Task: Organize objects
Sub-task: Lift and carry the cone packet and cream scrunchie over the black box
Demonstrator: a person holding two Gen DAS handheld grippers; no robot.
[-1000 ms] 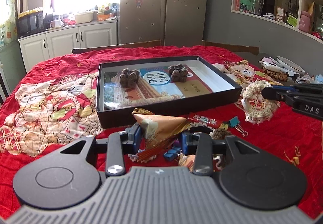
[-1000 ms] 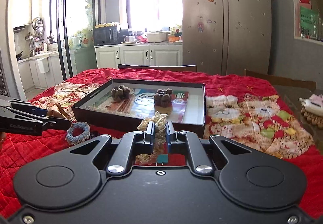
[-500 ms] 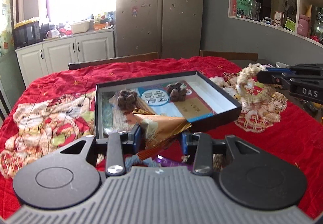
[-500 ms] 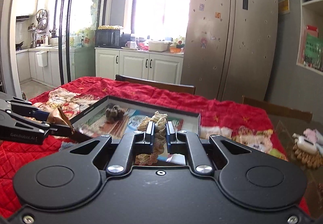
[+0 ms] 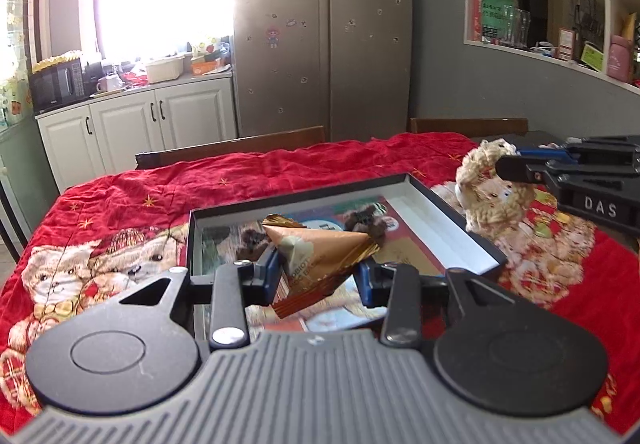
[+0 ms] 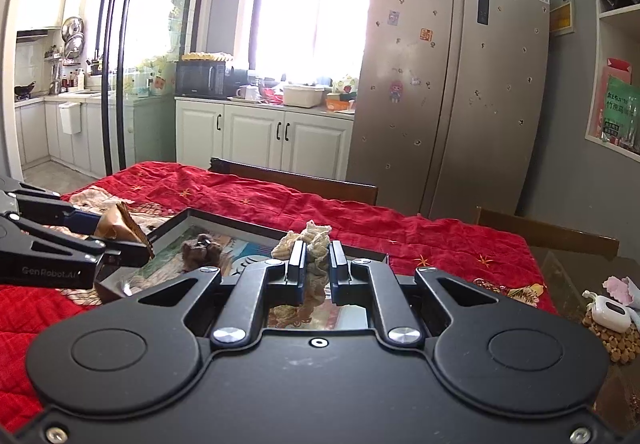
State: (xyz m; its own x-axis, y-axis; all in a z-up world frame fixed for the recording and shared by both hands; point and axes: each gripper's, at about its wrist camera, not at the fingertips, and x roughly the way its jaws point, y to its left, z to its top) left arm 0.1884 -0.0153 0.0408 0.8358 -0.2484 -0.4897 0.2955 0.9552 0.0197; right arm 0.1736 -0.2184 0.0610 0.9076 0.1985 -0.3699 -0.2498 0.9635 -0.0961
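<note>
My left gripper (image 5: 318, 270) is shut on a gold snack packet (image 5: 320, 250) and holds it above the near end of the black shallow box (image 5: 460, 240). My right gripper (image 6: 318, 258) is shut on a cream knitted scrunchie (image 6: 310, 240) and holds it over the box's near edge (image 6: 168, 228). In the left wrist view the scrunchie (image 5: 488, 200) hangs at the right, beside the box's right wall. Two dark fuzzy hair ties (image 5: 366, 222) lie inside the box on printed cards; one shows in the right wrist view (image 6: 200, 248).
The table wears a red quilted cloth with bear prints (image 5: 100, 268). Wooden chair backs (image 5: 232, 152) stand at the far side. A glass side table with a white device and beads (image 6: 608, 316) is at the right. A fridge (image 5: 320, 28) and cabinets stand behind.
Both grippers have risen from the cloth and moved forward over the box, each carrying its object. The loose clutter on the cloth has dropped out of view.
</note>
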